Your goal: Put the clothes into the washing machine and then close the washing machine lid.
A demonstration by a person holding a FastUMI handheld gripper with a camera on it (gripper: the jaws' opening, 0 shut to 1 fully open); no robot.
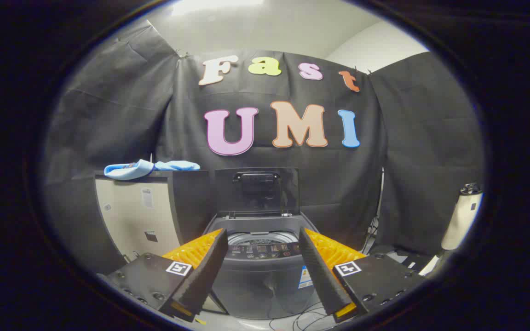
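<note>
Pale blue cloth up there, the clothes (147,168), lying in a loose heap on top of the cabinet (136,216) to the left of the washing machine (260,271). Well beyond the fingers and off to their left, nowhere near reach yet. Looks like two bundles side by side, a rolled one and a flatter one, though hard to say at this range whether one garment or two.

Gripper (262,236) spread wide, holding nothing, fingers splayed either side of the washer's front with the control panel (262,250) framed in the gap between them. Washing machine straight ahead, lid (256,191) standing upright at the back with its handle facing forward, drum (260,237) open just behind the panel. So nothing loaded, lid not closed, the whole job ahead.

Now, handling. Soft, light fabric by the look of it, no stiffness, bound to sag and trail once lifted. Best bet probably a pinch into the thickest fold of the rolled bundle, where there is enough bulk for both fingers to bite on. A thin edge would likely slip out or leave the rest dragging across the cabinet top. Little risk of damage, more risk of a dangling tail catching on the washer's rim on the way over. Lift high, carry across to the right, release above the drum. Lid likely light and hinged at the back, to be tipped forward by its top edge.
</note>
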